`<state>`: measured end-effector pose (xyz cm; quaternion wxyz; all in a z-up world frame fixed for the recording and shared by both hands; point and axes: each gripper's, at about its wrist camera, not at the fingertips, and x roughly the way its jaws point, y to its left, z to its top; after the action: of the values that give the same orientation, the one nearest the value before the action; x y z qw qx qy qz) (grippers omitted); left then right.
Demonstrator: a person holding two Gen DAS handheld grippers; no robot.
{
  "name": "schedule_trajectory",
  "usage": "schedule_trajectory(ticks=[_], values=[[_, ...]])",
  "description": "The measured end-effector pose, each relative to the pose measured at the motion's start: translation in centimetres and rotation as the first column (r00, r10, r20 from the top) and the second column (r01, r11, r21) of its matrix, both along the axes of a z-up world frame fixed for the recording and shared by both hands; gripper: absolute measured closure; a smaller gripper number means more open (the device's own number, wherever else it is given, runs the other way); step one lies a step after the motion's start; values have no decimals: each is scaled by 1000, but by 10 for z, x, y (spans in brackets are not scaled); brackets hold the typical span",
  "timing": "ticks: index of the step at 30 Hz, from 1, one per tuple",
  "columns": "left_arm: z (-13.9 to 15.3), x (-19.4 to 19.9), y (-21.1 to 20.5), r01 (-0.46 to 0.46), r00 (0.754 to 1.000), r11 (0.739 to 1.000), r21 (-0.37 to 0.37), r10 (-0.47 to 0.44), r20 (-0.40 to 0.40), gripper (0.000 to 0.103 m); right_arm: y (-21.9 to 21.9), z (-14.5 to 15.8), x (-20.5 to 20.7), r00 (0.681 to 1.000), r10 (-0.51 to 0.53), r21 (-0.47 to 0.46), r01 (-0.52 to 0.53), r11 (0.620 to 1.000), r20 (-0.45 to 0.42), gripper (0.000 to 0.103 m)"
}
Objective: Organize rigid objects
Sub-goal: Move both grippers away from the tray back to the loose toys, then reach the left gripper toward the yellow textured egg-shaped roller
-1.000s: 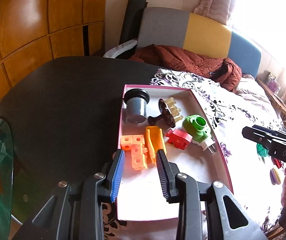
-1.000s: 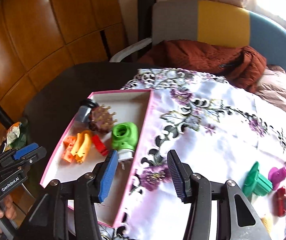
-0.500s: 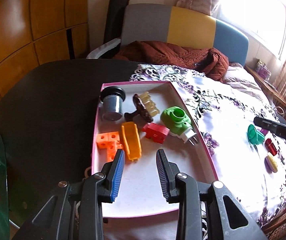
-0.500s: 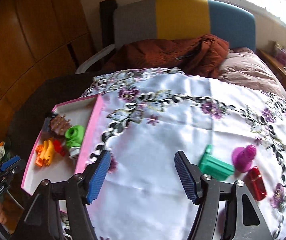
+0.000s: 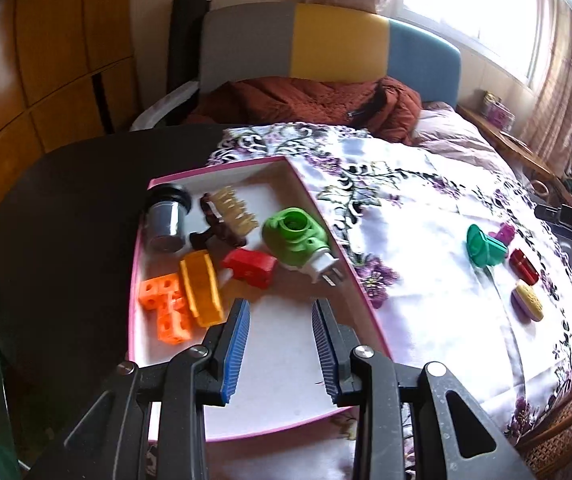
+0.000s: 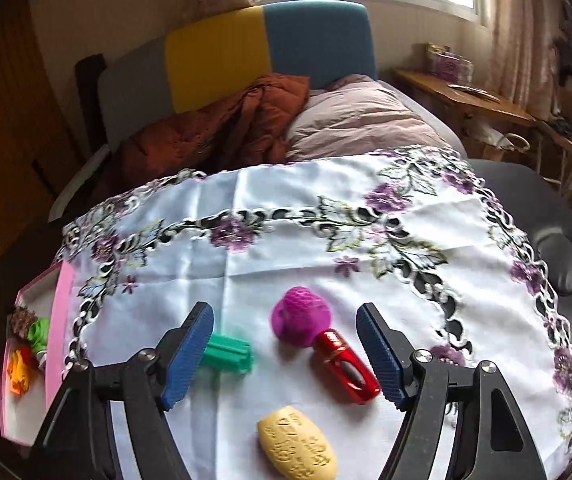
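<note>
Pink-rimmed tray, bare near half, tool above

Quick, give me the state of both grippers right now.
Left gripper: open, empty, over the pink tray.
Right gripper: open, empty, above the magenta piece and red piece on the tablecloth.

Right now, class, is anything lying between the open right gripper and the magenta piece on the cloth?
Nothing visible does. The right gripper is open, and the magenta piece sits in the gap ahead of its fingertips. The red piece touches it on the right; the green piece lies apart on the left.
</note>
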<state>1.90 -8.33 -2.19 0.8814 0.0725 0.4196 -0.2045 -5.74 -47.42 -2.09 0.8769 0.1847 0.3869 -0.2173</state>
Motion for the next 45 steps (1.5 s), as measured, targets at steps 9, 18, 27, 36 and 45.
schedule_trajectory(ticks=[9, 18, 27, 36, 45], values=[[-4, -9, -52, 141, 990, 990, 17, -140, -21, 71, -50, -18, -33, 969, -247, 116, 243, 963, 22, 28], [-14, -29, -121, 356, 932, 934, -2, -355, -77, 71, -60, -21, -41, 954, -298, 172, 290, 941, 24, 26], [-24, -50, -184, 518, 838, 853, -63, -521, -164, 71, -68, -23, -48, 944, -329, 210, 317, 925, 28, 24], [-33, -58, -233, 589, 768, 801, -108, -597, -233, 71, -73, -21, -52, 938, -345, 237, 326, 915, 43, 23], [-46, -66, -273, 616, 716, 774, -142, -626, -307, 71, -80, -20, -58, 926, -374, 266, 346, 900, 59, 22]])
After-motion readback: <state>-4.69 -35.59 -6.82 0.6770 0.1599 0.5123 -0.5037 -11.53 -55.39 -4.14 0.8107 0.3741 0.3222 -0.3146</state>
